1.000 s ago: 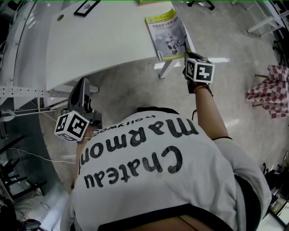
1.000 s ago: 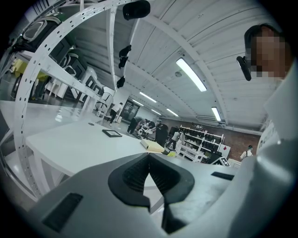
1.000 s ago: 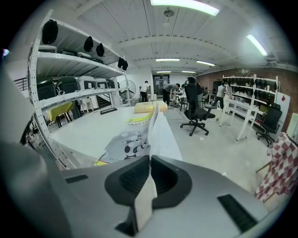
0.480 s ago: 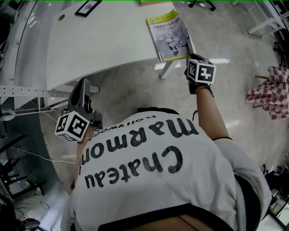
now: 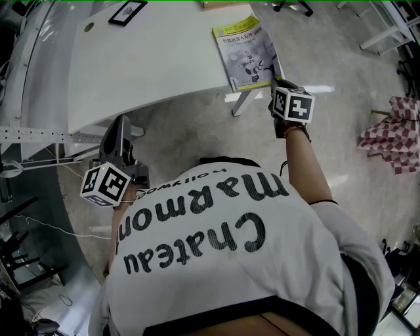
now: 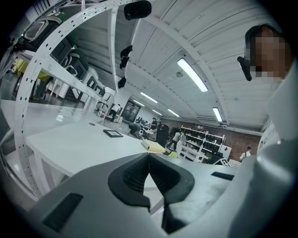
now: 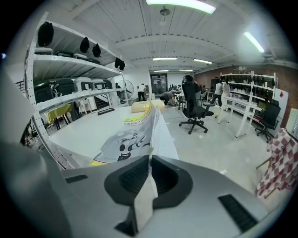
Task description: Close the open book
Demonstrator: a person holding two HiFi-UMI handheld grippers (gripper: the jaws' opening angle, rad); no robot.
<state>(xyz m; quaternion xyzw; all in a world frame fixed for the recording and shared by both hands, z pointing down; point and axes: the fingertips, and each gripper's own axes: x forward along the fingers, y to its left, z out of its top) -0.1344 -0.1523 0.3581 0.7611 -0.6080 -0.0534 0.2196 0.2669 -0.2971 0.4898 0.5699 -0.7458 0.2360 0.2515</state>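
The book [image 5: 248,52] lies at the right near corner of the white table [image 5: 151,59]. Its grey cover with yellow-green bands and a cartoon figure faces up. My right gripper [image 5: 274,83] is at the book's near right corner, shut on the cover's edge. In the right gripper view the cover [image 7: 128,139] runs away from the right gripper [image 7: 150,162], its paper edge is pinched between the pads, and white pages [image 7: 164,135] show to its right. My left gripper [image 5: 121,123] hangs below the table's near edge at the left. In its own view the left gripper [image 6: 149,158] is shut on nothing.
A black framed object [image 5: 126,11] lies at the table's far side, and a round hole [image 5: 88,26] is to its left. A table leg [image 5: 244,100] stands under the book's corner. A checked cloth [image 5: 394,131] is on the floor at the right. An office chair [image 7: 193,109] stands beyond.
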